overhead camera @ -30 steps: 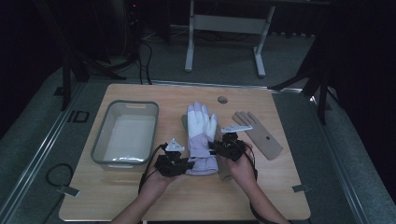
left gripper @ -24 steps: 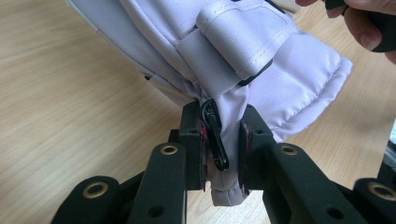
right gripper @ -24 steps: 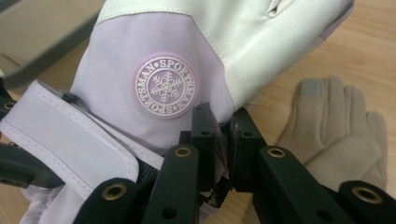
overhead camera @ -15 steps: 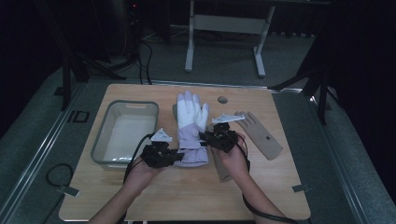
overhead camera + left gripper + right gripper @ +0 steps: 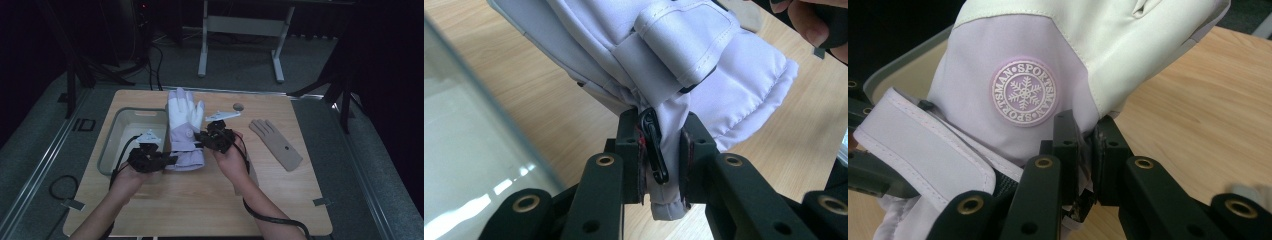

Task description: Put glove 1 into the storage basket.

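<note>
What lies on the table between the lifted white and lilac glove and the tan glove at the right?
Apart from the right gripper and its hand gripping the ski glove, only bare wooden table before the tan glove, seen in the high view.

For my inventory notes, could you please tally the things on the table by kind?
Gloves: 2, a white and lilac glove and a tan glove
Clear bins: 1, the bin
Total: 3

the big glove [image 5: 184,131] was held up over the table [image 5: 280,200], between the left gripper [image 5: 167,161] and the right gripper [image 5: 199,139]. the clear tub [image 5: 111,145] sat on the table to its left. the thin glove [image 5: 276,143] lay flat, well apart, to the right.
</note>
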